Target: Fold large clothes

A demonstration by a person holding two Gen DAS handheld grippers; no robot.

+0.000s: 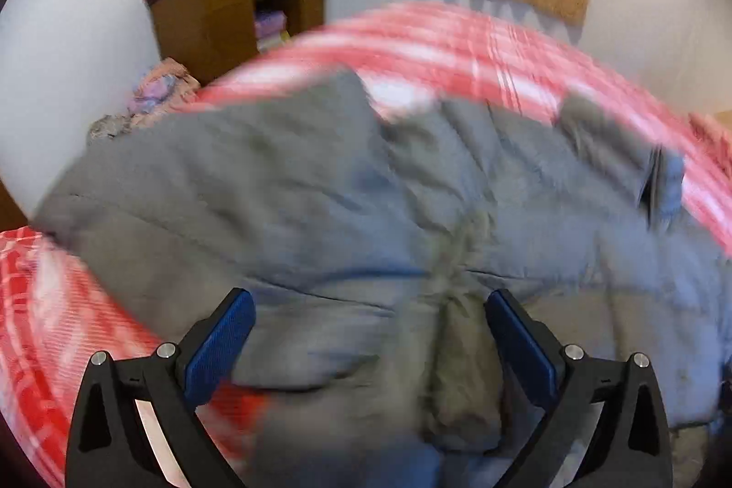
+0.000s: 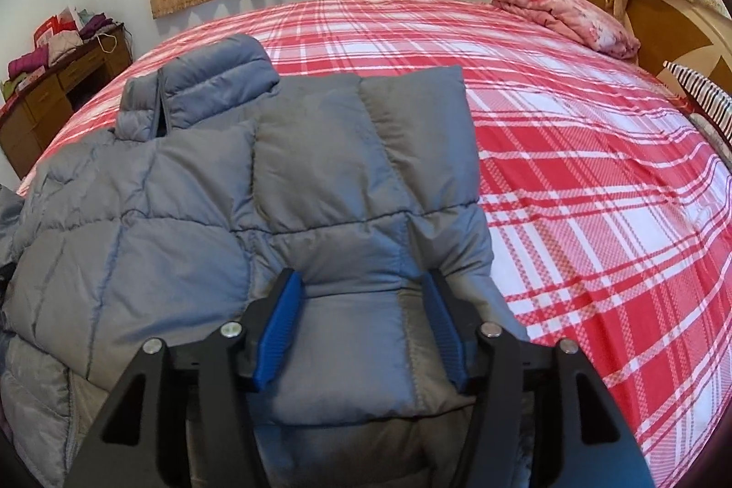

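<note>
Grey puffer jacket (image 2: pixel 192 213) fills centre-left of frame on red plaid bed (image 2: pixel 594 168). Left tongs (image 1: pixel 366 332) wide apart above it; right tongs (image 2: pixel 363 323) wide, straddling jacket fabric, not pinching.

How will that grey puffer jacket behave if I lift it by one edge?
The grey puffer jacket will probably droop and unfold: its sleeve already lies slack across the body. Its quilted, puffy panels suggest it is light for its bulk and may spring back from a fold. The smooth-looking shell may slide on the plaid sheet.
</note>
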